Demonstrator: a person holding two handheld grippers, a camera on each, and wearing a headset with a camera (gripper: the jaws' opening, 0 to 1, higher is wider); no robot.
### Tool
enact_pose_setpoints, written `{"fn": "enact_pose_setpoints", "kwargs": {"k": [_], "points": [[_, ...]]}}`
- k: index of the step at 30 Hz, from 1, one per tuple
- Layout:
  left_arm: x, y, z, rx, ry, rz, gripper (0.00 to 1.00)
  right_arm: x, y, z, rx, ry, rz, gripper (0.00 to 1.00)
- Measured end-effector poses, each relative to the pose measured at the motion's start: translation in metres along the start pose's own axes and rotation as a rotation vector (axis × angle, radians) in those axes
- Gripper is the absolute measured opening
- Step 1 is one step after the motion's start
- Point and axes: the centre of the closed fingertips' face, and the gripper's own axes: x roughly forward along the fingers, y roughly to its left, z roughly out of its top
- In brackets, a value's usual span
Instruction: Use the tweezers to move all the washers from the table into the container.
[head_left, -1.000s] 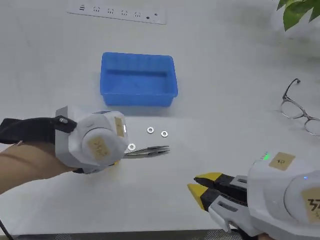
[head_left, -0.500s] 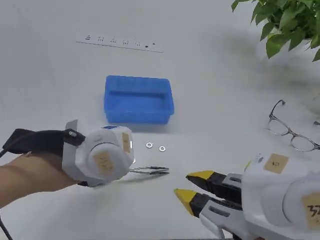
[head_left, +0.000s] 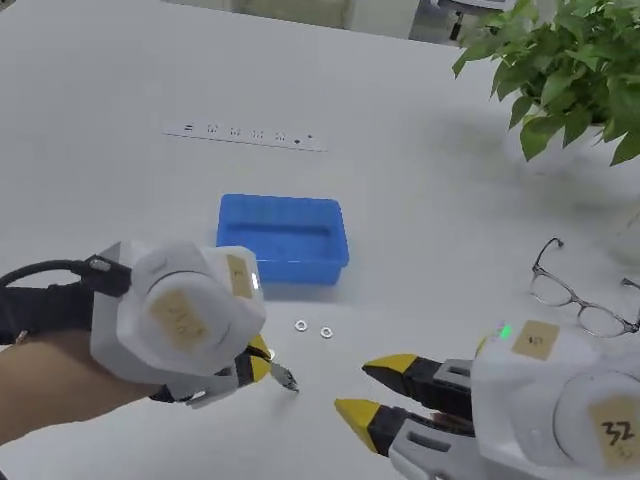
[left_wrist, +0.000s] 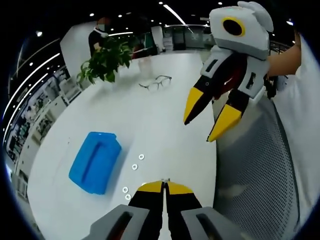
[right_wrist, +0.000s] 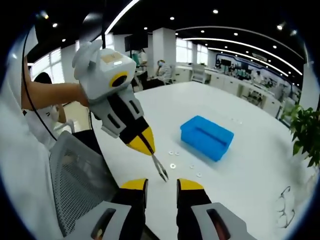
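"The white workbench (head_left: 430, 230) lay bare around the work. The left gripper (head_left: 262, 362) was clamped on the slim metal tweezers (head_left: 284, 381), and the right gripper (head_left: 352, 388) gaped wide, empty."

"And the small steel ring washers (head_left: 301, 325)?"

"Loose on the table, between the tweezers and the blue plastic rectangular container (head_left: 285, 268). I judged the tweezers might twist in the jaws, or a flat washer might slip from the tips on the way over."
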Motion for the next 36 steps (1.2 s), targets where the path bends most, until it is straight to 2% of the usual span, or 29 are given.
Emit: {"fn": "enact_pose_setpoints", "kwargs": {"k": [1,5,8,11,14,18,21,23,26,28,31,36], "points": [[-0.005,-0.003,0.005,0.004,-0.008,-0.006,0.0,0.002,0.002,-0.002,-0.006,0.014,0.013,0.21],[-0.023,-0.014,0.024,0.026,-0.041,-0.036,0.0,0.003,0.015,0.006,-0.021,-0.01,0.074,0.23],[-0.039,-0.023,0.037,0.073,-0.059,-0.057,0.0,0.005,0.021,0.014,-0.077,-0.019,0.103,0.24],[-0.052,-0.031,0.046,0.092,-0.065,-0.089,0.0,0.006,0.026,0.018,-0.12,-0.019,0.126,0.24],[-0.062,-0.037,0.055,0.118,-0.075,-0.11,0.0,0.005,0.036,0.026,-0.173,-0.033,0.172,0.23],[-0.073,-0.044,0.061,0.168,-0.051,-0.127,0.0,0.004,0.047,0.032,-0.243,-0.032,0.206,0.2],[-0.08,-0.051,0.068,0.203,-0.053,-0.144,0.0,0.003,0.054,0.036,-0.276,-0.044,0.224,0.16],[-0.083,-0.053,0.071,0.209,-0.057,-0.146,0.0,0.003,0.059,0.038,-0.297,-0.052,0.231,0.13],[-0.085,-0.055,0.069,0.215,-0.04,-0.154,0.0,0.005,0.061,0.04,-0.337,-0.057,0.223,0.08],[-0.087,-0.057,0.069,0.23,-0.042,-0.161,0.0,0.006,0.062,0.042,-0.336,-0.06,0.224,0.06],[-0.09,-0.061,0.071,0.257,-0.042,-0.174,0.0,0.006,0.066,0.046,-0.322,-0.069,0.244,0.08],[-0.093,-0.059,0.073,0.264,-0.032,-0.176,0.0,0.007,0.067,0.051,-0.352,-0.08,0.245,0.05]]}}
